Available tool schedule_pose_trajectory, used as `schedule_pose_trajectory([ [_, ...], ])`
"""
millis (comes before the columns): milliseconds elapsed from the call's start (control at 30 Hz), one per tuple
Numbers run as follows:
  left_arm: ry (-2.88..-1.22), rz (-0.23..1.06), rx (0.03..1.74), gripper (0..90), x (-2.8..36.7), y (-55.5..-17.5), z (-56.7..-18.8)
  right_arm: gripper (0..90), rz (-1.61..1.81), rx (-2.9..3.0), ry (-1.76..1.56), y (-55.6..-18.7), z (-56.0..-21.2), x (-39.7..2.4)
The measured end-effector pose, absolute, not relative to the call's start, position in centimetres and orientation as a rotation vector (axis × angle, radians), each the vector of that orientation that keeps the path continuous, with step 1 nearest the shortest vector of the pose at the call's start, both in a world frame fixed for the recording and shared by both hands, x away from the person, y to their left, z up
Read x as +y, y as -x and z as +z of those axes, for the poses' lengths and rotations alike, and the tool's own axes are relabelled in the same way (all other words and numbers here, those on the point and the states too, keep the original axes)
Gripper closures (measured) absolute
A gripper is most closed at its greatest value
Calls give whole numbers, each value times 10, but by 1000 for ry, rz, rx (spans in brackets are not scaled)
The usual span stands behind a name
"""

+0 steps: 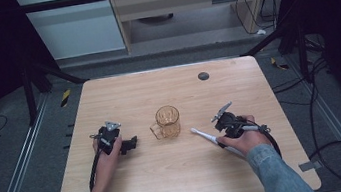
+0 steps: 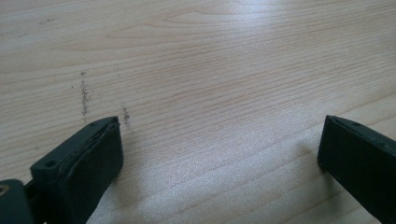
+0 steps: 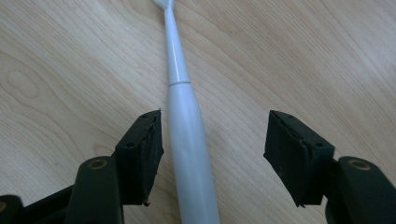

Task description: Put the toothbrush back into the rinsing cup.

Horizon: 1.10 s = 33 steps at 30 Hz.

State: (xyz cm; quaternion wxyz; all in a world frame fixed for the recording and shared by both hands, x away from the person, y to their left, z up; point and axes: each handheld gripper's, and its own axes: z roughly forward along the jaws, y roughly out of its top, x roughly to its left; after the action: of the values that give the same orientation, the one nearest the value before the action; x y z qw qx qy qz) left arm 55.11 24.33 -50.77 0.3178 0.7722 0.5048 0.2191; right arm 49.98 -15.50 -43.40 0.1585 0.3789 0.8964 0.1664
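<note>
You have a white toothbrush [image 3: 187,135] on the pale wood-grain table [image 1: 122,90], an amber see-through mug [image 1: 167,122], black grippers, and blue denim sleeves [image 1: 276,172].

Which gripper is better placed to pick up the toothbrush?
Right. The right gripper already straddles the white toothbrush, one pad beside its handle. The left gripper sits open over bare table, beyond the amber mug.

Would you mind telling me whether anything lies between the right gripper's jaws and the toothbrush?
Nothing visible does: the toothbrush handle already lies between the right gripper jaws on bare table, close to one pad, with a gap to the other.
</note>
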Motion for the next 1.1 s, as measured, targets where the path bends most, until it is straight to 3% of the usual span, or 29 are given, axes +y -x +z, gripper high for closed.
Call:
schedule_pose_trajectory([
  [833,-2038,571,1320,0,244,-553,-508,524,397,2644,-1050,-527,-430,-131],
  [1100,-2040,570,1316,0,244,-554,-508,528,402,2677,-1036,-525,-434,-128],
])
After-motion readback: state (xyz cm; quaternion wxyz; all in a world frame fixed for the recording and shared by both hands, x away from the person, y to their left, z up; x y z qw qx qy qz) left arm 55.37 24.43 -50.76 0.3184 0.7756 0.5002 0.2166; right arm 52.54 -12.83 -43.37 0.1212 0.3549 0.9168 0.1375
